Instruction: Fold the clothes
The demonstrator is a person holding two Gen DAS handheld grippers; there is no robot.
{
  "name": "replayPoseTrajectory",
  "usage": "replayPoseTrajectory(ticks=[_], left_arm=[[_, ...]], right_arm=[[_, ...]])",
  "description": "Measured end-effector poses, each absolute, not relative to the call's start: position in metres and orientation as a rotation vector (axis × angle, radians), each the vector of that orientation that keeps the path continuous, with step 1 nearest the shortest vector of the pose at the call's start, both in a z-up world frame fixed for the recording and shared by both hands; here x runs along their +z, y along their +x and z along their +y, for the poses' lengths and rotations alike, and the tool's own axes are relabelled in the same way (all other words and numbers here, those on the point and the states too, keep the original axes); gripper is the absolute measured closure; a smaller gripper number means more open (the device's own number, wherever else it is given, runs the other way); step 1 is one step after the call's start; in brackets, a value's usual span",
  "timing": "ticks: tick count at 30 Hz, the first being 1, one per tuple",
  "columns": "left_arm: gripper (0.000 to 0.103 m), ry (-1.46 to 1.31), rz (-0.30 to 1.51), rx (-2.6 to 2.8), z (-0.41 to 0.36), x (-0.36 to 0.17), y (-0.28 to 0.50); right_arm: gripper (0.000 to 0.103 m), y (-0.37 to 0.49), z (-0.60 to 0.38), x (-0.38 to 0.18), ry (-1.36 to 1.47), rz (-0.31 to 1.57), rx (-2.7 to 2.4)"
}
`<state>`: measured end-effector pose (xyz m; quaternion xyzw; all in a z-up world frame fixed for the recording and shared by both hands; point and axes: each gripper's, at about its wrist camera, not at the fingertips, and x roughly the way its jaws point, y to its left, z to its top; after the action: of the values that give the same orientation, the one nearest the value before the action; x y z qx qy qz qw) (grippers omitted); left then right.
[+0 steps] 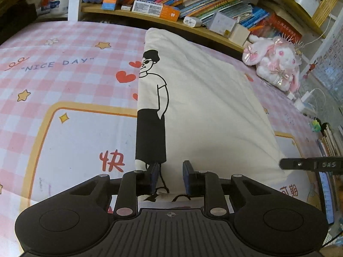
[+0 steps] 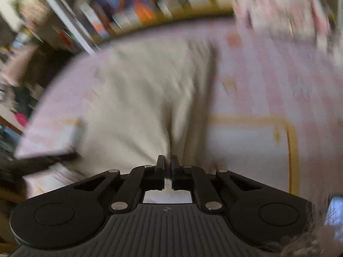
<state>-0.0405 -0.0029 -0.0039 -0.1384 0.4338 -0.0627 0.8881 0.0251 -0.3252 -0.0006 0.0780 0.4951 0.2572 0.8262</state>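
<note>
A cream T-shirt with a black line drawing of a man lies folded lengthwise on the pink checked tablecloth. My left gripper is open, its fingers over the shirt's near hem. The right wrist view is motion-blurred. In it my right gripper is shut on a pinched fold of the cream T-shirt, with cloth bunched up at the fingertips. The tip of the right gripper shows at the right edge of the left wrist view.
A wooden shelf full of books runs along the back. A pink and white plush rabbit sits at the back right, with chargers and cables beside it. Books stand at the right edge.
</note>
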Motion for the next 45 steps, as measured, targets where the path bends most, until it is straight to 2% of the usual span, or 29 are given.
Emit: replayPoseTrajectory(ticks=[4, 5, 6, 7, 14, 18, 22, 27, 35, 38, 45], left_arm=[[0.079, -0.297, 0.904, -0.134, -0.001, -0.003, -0.041], [0.078, -0.302, 0.903, -0.131, 0.000, -0.002, -0.041], [0.078, -0.306, 0.902, -0.129, 0.000, -0.002, -0.042], [0.078, -0.310, 0.901, -0.126, 0.001, -0.002, -0.042], [0.077, -0.308, 0.897, -0.116, 0.001, 0.003, -0.040], [0.076, -0.313, 0.896, -0.102, 0.005, 0.004, -0.041], [0.061, -0.311, 0.880, -0.081, 0.017, 0.014, -0.034], [0.055, -0.324, 0.846, -0.098, 0.036, 0.027, -0.012], [0.054, -0.368, 0.827, -0.156, 0.067, 0.025, 0.053], [0.053, -0.391, 0.822, -0.186, 0.076, 0.021, 0.077], [0.053, -0.499, 0.820, -0.237, 0.100, 0.004, 0.125]], right_arm=[[0.097, 0.027, -0.325, -0.008, 0.156, 1.062, 0.539], [0.092, 0.026, -0.325, -0.005, 0.149, 1.061, 0.533], [0.081, 0.026, -0.325, -0.002, 0.142, 1.061, 0.526], [0.079, 0.026, -0.325, 0.001, 0.135, 1.055, 0.521], [0.077, 0.021, -0.312, 0.022, 0.113, 0.945, 0.561], [0.077, 0.021, -0.306, 0.005, 0.055, 1.003, 0.472], [0.075, 0.020, -0.318, -0.009, 0.139, 1.050, 0.449], [0.074, 0.015, -0.317, -0.010, 0.164, 1.034, 0.416], [0.070, 0.001, -0.315, -0.003, 0.224, 0.997, 0.309], [0.064, -0.004, -0.313, 0.003, 0.247, 0.973, 0.276], [0.066, -0.008, -0.307, -0.007, 0.276, 1.012, 0.188]])
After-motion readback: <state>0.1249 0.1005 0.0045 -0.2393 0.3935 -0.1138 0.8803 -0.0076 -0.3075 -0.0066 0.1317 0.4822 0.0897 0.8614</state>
